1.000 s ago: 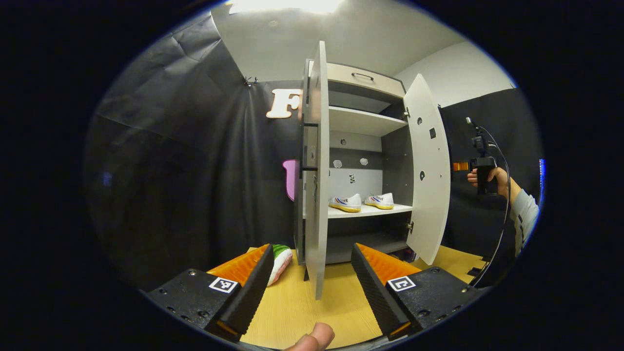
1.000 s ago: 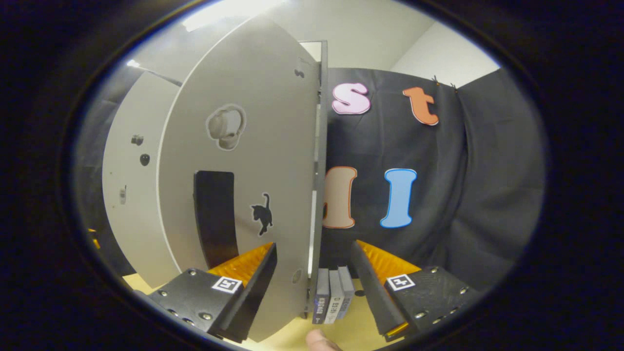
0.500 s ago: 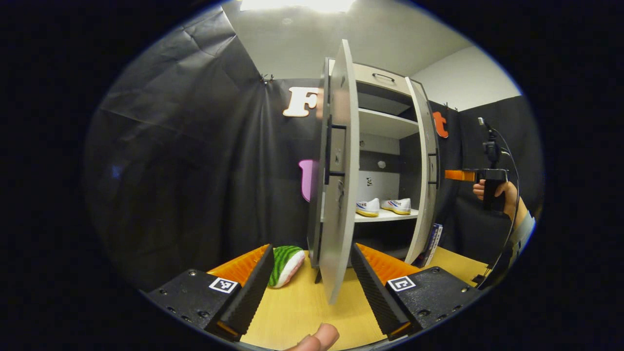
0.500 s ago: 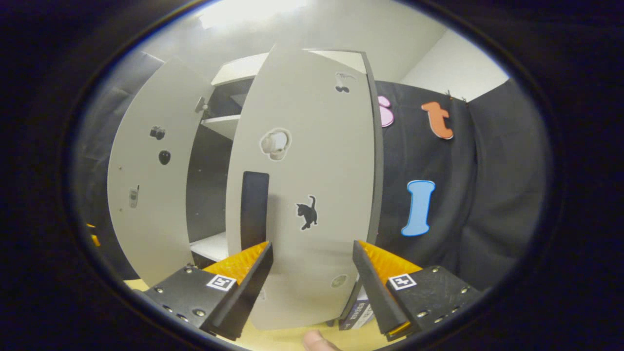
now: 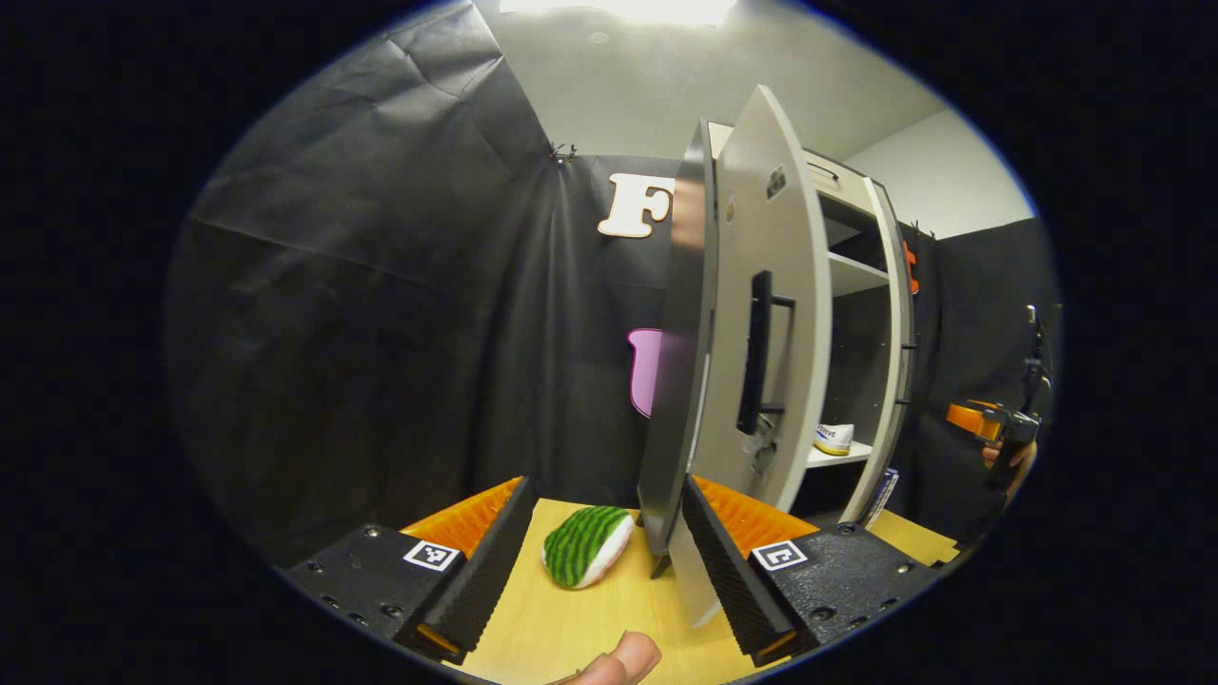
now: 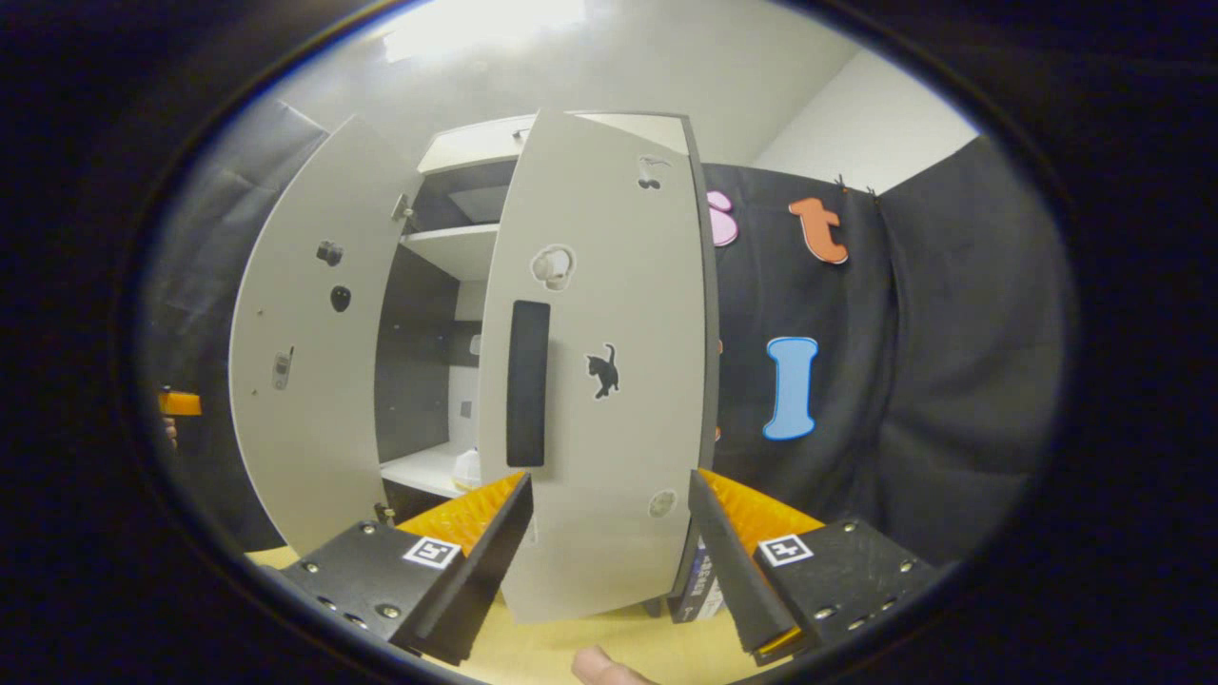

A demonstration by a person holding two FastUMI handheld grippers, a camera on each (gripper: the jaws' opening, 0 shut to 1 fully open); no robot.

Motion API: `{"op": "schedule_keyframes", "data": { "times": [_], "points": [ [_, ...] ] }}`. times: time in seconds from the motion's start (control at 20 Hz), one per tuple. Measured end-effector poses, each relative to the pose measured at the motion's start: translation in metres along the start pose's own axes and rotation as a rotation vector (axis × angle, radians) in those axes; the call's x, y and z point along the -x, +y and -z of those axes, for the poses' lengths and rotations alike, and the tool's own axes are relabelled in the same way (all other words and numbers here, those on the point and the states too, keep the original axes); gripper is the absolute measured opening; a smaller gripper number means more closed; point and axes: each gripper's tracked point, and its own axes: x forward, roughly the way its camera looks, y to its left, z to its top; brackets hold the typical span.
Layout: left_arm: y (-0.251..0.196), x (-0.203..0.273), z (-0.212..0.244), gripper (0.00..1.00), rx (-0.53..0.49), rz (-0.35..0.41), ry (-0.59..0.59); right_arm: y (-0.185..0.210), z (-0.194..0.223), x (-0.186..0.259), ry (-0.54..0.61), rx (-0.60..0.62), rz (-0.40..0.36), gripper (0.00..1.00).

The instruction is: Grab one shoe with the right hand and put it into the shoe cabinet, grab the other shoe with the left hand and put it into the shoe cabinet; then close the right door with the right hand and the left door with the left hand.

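Note:
The shoe cabinet (image 5: pixel 861 276) stands on the wooden table with both doors ajar. In the left gripper view the left door (image 5: pixel 780 314) shows its outer face and black handle (image 5: pixel 756 352); its lower corner hangs between my fingers, close to the right one. My left gripper (image 5: pixel 604 561) is open. A white shoe (image 5: pixel 834 438) sits on the shelf behind the door. In the right gripper view the right door (image 6: pixel 609 428) with its black handle (image 6: pixel 528 381) stands close ahead of my open right gripper (image 6: pixel 609 561). The left door (image 6: pixel 304 362) shows its inner face there, and a bit of a shoe (image 6: pixel 466 468) peeks through the gap.
A watermelon plush (image 5: pixel 587 544) lies on the table (image 5: pixel 571 618) left of the cabinet. Books (image 6: pixel 699 590) lean at the cabinet's right foot. The other gripper (image 5: pixel 990 423), held in a hand, hovers right of the cabinet. Black cloth walls surround the booth.
The right door has swung from wide open to nearly closed. The left door has turned inward too, now showing its outer face. My left gripper has shifted left; the right one has drawn back.

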Motion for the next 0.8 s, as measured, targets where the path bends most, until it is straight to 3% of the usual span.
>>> {"op": "schedule_keyframes", "data": {
  "times": [0.2, 0.25, 0.3, 0.4, 0.5, 0.65, 0.8],
  "points": [
    [0.030, -0.032, -0.033, 0.96, 0.032, -0.026, -0.024, 0.012, 0.011, 0.025, -0.020, -0.070, -0.067, 0.99],
    [0.033, -0.039, -0.042, 0.93, 0.033, -0.026, -0.037, 0.008, 0.020, 0.029, -0.013, -0.075, -0.063, 0.97],
    [0.039, -0.047, -0.049, 0.99, 0.044, -0.029, -0.043, 0.006, 0.026, 0.034, -0.005, -0.087, -0.055, 0.98],
    [0.040, -0.064, -0.059, 0.93, 0.045, -0.021, -0.049, 0.005, 0.034, 0.043, -0.011, -0.089, -0.045, 0.97],
    [0.038, -0.079, -0.065, 0.93, 0.035, -0.028, -0.046, 0.001, 0.047, 0.055, -0.008, -0.085, -0.004, 0.97],
    [0.017, -0.101, -0.066, 0.96, 0.016, -0.009, -0.018, 0.008, 0.070, 0.074, 0.006, -0.083, 0.030, 0.98],
    [-0.014, -0.117, -0.063, 0.93, 0.044, 0.038, 0.013, 0.024, 0.086, 0.093, 0.016, -0.135, -0.003, 0.99]
  ]
}}
